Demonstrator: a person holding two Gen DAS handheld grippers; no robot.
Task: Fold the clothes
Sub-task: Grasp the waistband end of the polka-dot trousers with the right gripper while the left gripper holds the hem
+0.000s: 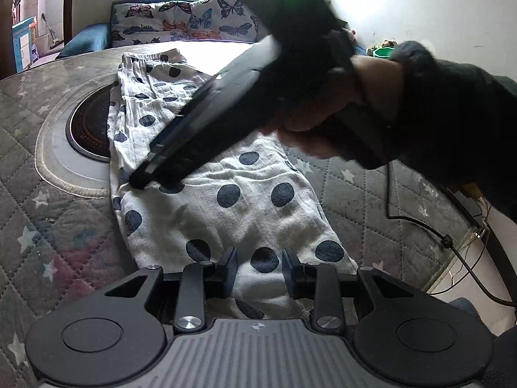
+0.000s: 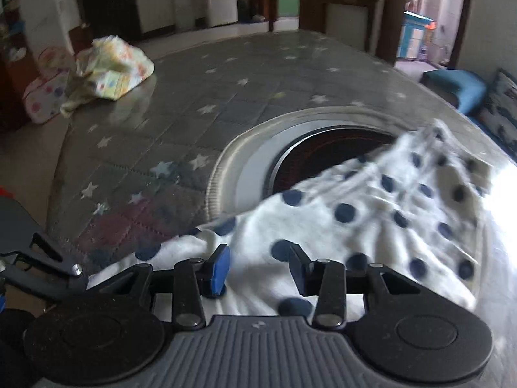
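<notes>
No readable writing or brand anywhere that I could spot, just a tiny emblem on the ribbed grey gripper body, too small to make out.

The garment (image 1: 245, 200) was white crinkly cotton with big navy polka dots, looked like pyjama bottoms with a gathered elastic waistband at the far end. It lay stretched out lengthwise on a grey quilted table cover (image 1: 48, 161) printed with little stars, and 1 edge was draped over a round dark burner (image 1: 90, 129) set in the middle of the table. Pretty wrinkled, with some dingy patches near the close end.

The left gripper (image 1: 260, 266) sat over the near hem, jaws partly open with fabric showing in the gap, and the blue pads weren't pinching anything.

The right gripper (image 2: 258, 270) had its jaws a bit wider, also hovering on the dotted cloth with no grip; from the left view its tip was poking down onto the fabric near the burner-side edge. That frame was blurry.

A crumpled pastel cloth (image 2: 113, 68) sat at the table's far corner.
</notes>
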